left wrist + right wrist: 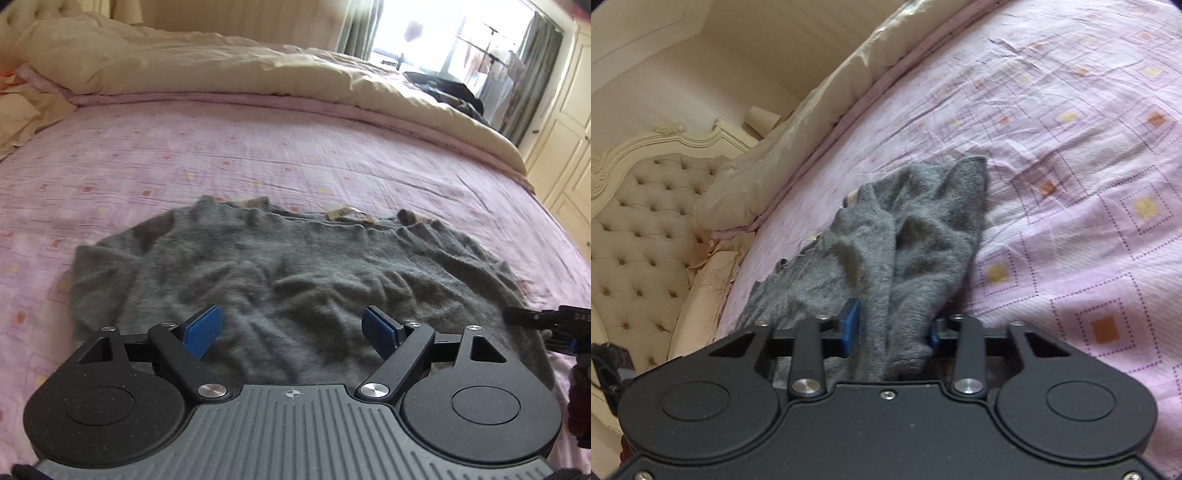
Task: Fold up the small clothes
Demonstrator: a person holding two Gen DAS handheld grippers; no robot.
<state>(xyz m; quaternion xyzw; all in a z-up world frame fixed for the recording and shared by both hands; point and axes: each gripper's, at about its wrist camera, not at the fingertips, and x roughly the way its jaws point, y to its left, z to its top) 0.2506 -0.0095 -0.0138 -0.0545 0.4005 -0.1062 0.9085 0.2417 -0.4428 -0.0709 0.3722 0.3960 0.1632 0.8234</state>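
A: Left wrist view — the grey sweater lies spread on the pink bedsheet, left gripper hovering over its near hem, fingers wide apart, nothing between them.

B: Right wrist view — the right gripper is clamped on a bunched fold of that knit.

A: Soft, light, floppy, I'd say — it'll sag and stretch.

B: So take the hem corner, pinching both layers.

A plain grey fuzzy knit sweater lies at frame centre on a pink bedsheet patterned with dotted purple squares holding orange and yellow centres. Upper left, the duvet is cream. The tufted headboard is cream too.
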